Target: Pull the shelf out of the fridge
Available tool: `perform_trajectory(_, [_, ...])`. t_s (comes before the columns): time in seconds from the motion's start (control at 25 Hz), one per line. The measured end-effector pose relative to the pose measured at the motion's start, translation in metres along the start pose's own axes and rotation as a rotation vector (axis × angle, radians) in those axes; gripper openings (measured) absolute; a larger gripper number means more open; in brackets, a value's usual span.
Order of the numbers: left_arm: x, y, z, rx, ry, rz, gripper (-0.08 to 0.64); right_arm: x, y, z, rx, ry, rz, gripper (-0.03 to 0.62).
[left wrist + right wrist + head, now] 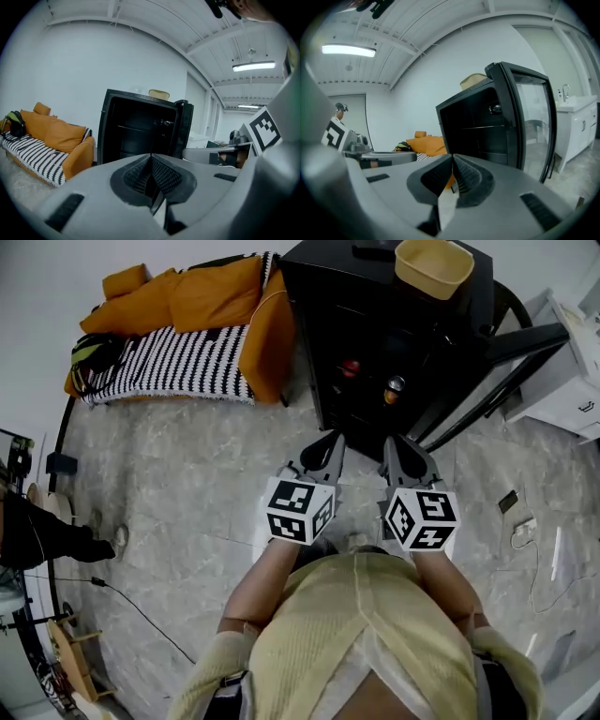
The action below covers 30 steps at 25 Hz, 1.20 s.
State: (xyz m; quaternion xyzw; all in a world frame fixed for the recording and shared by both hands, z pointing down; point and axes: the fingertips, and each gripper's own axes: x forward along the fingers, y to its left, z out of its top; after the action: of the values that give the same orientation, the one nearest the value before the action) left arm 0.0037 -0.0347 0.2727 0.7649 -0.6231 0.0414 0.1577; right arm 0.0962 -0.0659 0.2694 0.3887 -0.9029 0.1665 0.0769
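A black mini fridge stands ahead on the floor with its glass door swung open to the right. Inside its dark cavity a thin shelf runs across; the same shelf appears in the right gripper view. Two cans sit low in the fridge. My left gripper and right gripper hover side by side just in front of the opening, short of the fridge. The left gripper is shut with nothing between its pads, and so is the right gripper.
A tan plastic basin rests on the fridge top. An orange sofa with a striped blanket stands to the left. A white cabinet is at the right, past the door. Cables lie on the marble floor.
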Motion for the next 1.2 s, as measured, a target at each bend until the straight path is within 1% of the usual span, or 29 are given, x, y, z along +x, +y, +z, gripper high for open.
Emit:
perform_trajectory(0.16, [0.006, 0.016, 0.002, 0.02, 0.017, -0.057, 0.025, 0.015, 0.004, 0.001, 0.021, -0.014, -0.072, 0.031])
perform_trajectory(0.36, [0.009, 0.042, 0.001, 0.001, 0.048, -0.103, 0.025, 0.029, 0.019, -0.006, 0.04, 0.001, -0.13, 0.031])
perform_trajectory(0.72, [0.009, 0.073, 0.002, 0.021, 0.07, -0.199, 0.025, 0.048, 0.037, -0.016, 0.048, 0.011, -0.24, 0.031])
perform_trajectory(0.88, [0.007, 0.086, 0.0, 0.019, 0.078, -0.235, 0.025, 0.055, 0.047, -0.02, 0.052, 0.008, -0.284, 0.03])
perform_trajectory(1.2, [0.002, 0.103, -0.016, 0.042, 0.137, -0.341, 0.025, 0.063, 0.063, -0.042, 0.114, 0.01, -0.394, 0.03])
